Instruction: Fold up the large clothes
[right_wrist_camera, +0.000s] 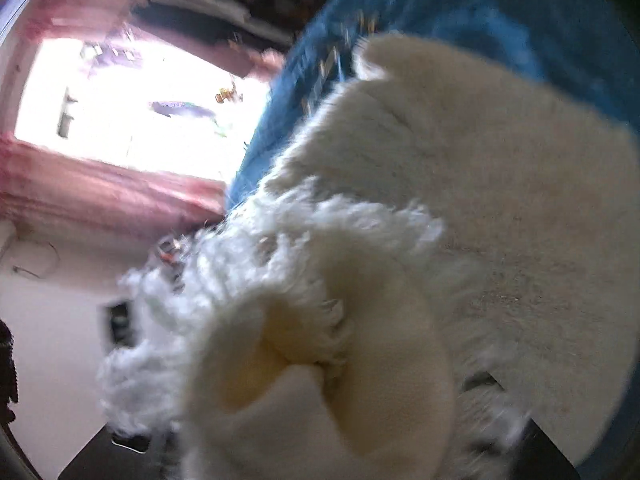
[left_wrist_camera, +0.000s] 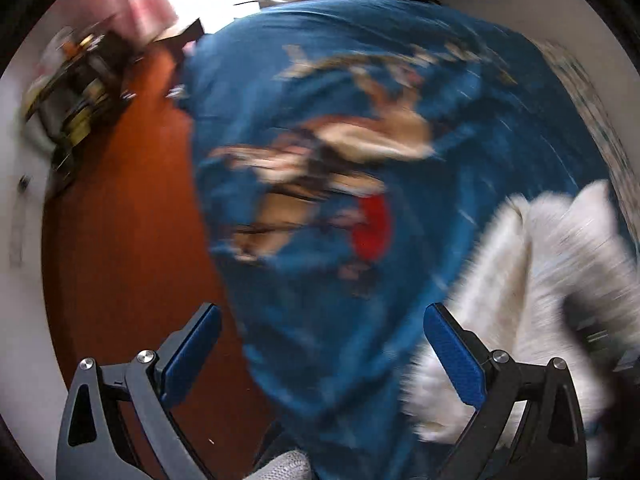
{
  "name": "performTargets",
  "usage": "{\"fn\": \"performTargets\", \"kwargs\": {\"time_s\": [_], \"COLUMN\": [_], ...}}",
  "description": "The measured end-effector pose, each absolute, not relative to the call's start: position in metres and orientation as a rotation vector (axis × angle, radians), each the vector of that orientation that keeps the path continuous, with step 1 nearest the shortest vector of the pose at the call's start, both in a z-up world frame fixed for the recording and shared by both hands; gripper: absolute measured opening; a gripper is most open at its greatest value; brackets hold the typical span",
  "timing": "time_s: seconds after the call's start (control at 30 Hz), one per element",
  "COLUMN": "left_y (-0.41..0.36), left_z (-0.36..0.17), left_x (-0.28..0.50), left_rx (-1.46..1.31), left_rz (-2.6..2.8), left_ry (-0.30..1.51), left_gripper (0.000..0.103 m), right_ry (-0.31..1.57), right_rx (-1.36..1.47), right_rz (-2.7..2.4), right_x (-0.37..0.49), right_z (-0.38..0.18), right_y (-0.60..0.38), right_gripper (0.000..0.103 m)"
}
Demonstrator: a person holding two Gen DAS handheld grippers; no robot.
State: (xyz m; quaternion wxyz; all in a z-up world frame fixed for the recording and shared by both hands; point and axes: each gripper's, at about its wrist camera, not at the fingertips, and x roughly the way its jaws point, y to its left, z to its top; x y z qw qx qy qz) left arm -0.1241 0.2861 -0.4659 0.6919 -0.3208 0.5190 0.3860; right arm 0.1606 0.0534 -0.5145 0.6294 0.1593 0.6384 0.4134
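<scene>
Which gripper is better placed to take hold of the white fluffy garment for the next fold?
Probably the left. The left gripper is open and empty, with the white fluffy garment beside its right finger. In the right wrist view the garment covers the fingers, so that grip cannot be judged.

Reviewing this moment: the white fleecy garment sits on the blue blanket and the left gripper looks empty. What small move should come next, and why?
Probably bring the left gripper right to pinch the near edge of the white garment. Its jaws stand wide apart with nothing between them, while in the right wrist view the garment bunches against the lens, hiding that gripper. The garment looks crumpled on the blue blanket, not spread.
</scene>
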Motion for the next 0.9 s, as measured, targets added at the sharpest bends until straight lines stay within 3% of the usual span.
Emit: {"fn": "performTargets", "kwargs": {"time_s": [0.13, 0.33, 0.4, 0.43, 0.47, 0.53, 0.7, 0.9], "left_y": [0.287, 0.302, 0.301, 0.301, 0.301, 0.299, 0.290, 0.272], "left_z": [-0.460, -0.450, -0.441, -0.435, -0.430, -0.416, -0.398, -0.441], "left_x": [-0.117, -0.094, -0.083, -0.076, -0.072, -0.060, -0.034, -0.036], "left_rx": [-0.703, -0.681, -0.672, -0.675, -0.677, -0.686, -0.637, -0.633], "left_rz": [0.929, 0.912, 0.884, 0.862, 0.846, 0.801, 0.702, 0.772], "left_ry": [1.149, 1.115, 1.096, 1.083, 1.073, 1.050, 1.023, 1.149], "left_gripper": [0.103, 0.103, 0.103, 0.103, 0.103, 0.103, 0.103, 0.103], "right_ry": [1.570, 1.543, 1.556, 1.570, 1.595, 1.652, 1.759, 1.731], "right_rx": [0.283, 0.177, 0.159, 0.156, 0.175, 0.268, 0.497, 0.479], "right_rz": [0.909, 0.954, 0.956, 0.971, 1.011, 1.103, 1.078, 0.717], "right_x": [0.143, 0.134, 0.134, 0.137, 0.141, 0.152, 0.170, 0.209], "right_z": [-0.563, -0.574, -0.560, -0.552, -0.541, -0.528, -0.514, -0.539], "right_y": [0.086, 0.105, 0.113, 0.114, 0.113, 0.103, 0.036, -0.055], "right_gripper": [0.024, 0.024, 0.029, 0.039, 0.059, 0.078, 0.078, 0.078]}}
